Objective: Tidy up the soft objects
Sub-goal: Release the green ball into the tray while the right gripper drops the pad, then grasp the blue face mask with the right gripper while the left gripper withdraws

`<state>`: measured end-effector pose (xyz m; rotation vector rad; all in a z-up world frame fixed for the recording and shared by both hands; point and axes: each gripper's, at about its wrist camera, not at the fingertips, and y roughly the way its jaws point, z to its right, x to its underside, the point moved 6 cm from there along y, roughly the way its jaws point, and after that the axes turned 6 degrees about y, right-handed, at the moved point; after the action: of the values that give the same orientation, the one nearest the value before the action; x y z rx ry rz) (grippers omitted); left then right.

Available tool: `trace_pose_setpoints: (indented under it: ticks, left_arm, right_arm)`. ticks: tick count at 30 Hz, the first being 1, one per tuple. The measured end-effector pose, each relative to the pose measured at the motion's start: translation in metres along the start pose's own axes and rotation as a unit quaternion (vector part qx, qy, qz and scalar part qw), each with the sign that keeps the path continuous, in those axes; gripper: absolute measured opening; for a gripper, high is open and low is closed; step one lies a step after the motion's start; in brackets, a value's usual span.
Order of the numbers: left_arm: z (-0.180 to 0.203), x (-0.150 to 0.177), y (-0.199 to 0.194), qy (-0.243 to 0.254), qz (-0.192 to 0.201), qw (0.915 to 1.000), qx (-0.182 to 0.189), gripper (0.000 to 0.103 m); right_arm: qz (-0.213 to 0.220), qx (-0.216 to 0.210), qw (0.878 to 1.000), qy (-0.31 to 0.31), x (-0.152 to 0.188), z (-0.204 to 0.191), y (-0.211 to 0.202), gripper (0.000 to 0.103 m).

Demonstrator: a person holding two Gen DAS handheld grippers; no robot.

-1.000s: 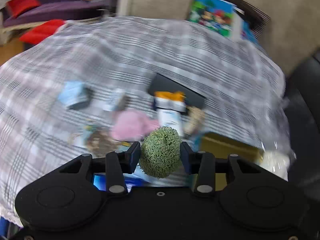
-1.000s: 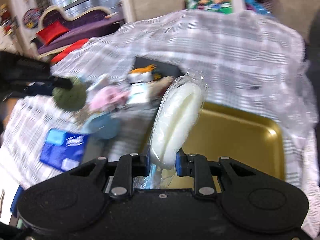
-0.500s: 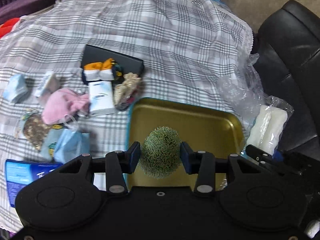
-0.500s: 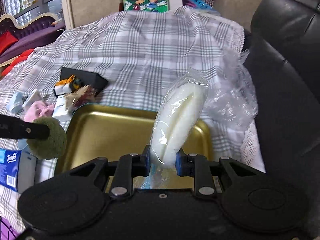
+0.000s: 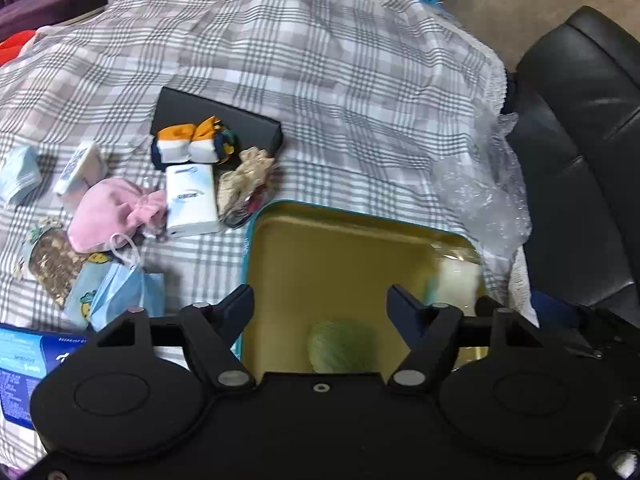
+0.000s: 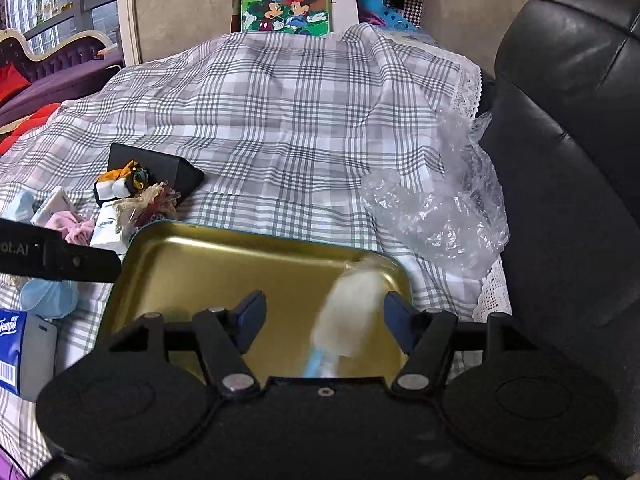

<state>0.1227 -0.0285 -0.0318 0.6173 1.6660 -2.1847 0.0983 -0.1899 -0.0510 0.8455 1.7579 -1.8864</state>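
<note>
Through my left wrist camera, my left gripper stood wide open, holding nothing. One fuzzy green ball sat in the single gold metal tray; it could roll out.

Through my right, my right gripper gaped empty. One plastic-wrapped white foam roll looked blurred, perhaps bouncing.

Both claws, clamped half a second ago, now stand spread. The left claw has let go of the green ball, which now sits blurred in the gold tray near its near edge. The right claw has released the wrapped white pad, which shows blurred over the tray's right side.
</note>
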Motion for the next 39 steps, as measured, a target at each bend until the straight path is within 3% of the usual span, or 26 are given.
trace_pose_setpoints:
  ticks: [9, 18, 31, 39]
  left_arm:
    - [-0.008, 0.007, 0.001, -0.005, -0.012, 0.9998, -0.012, 0.072]
    - [-0.028, 0.007, -0.010, -0.011, -0.007, 0.9990, -0.043, 0.081]
    - [-0.127, 0.013, -0.043, -0.078, 0.020, 0.9893, -0.122, 0.082]
    - [-0.176, 0.042, -0.060, -0.094, 0.011, 0.9823, -0.161, 0.082]
  right_arm:
    - [-0.024, 0.001, 1.000, 0.008, 0.008, 0.000, 0.005, 0.065]
    - [-0.040, -0.010, 0.999, -0.001, 0.019, -0.011, 0.006, 0.067]
    - [-0.053, -0.043, 0.997, -0.035, 0.030, -0.055, 0.002, 0.069]
    - [-0.055, -0.083, 0.994, -0.054, 0.025, -0.110, 0.002, 0.070]
